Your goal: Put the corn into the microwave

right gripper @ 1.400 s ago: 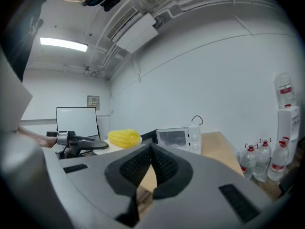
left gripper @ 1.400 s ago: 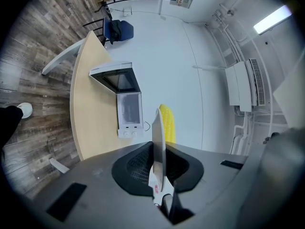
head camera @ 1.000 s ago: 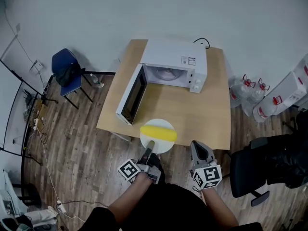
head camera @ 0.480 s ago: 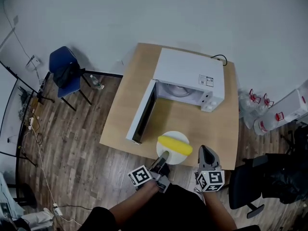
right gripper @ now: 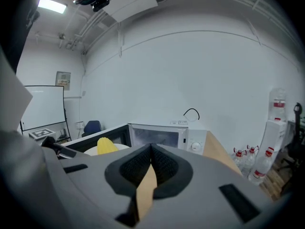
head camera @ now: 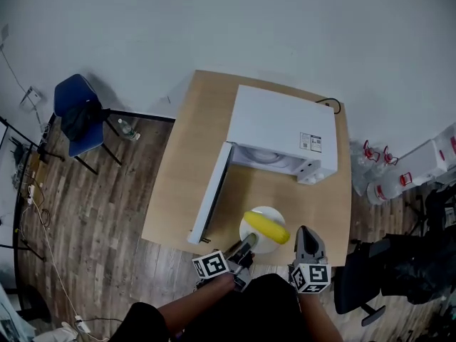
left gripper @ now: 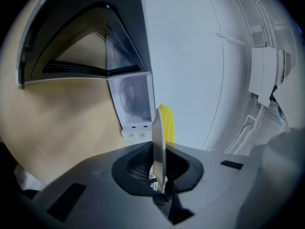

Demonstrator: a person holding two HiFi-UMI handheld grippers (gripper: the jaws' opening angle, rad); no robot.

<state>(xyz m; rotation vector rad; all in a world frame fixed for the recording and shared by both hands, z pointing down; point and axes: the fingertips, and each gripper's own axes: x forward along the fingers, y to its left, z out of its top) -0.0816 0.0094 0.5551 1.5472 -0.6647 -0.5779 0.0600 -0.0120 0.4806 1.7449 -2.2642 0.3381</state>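
Note:
A yellow corn cob [head camera: 266,226] lies on a white plate [head camera: 267,211] at the near edge of the wooden table [head camera: 191,155]. My left gripper [head camera: 249,241] is shut on the plate's near rim; in the left gripper view the plate [left gripper: 157,137] stands edge-on between the jaws with the corn [left gripper: 166,123] behind it. The white microwave [head camera: 281,130] stands at the back of the table with its door [head camera: 211,191] swung open toward me, just beyond the plate. My right gripper [head camera: 305,235] hovers right of the plate, shut and empty [right gripper: 151,149].
A blue chair [head camera: 75,116] stands on the wood floor at the left. A black office chair [head camera: 399,269] and water bottles [head camera: 377,169] are at the right. The open door edges the plate's left side. A black cable [head camera: 329,104] lies behind the microwave.
Both grippers have moved forward toward the microwave. The plate with the corn went with the left gripper and now sits nearer the open cavity.

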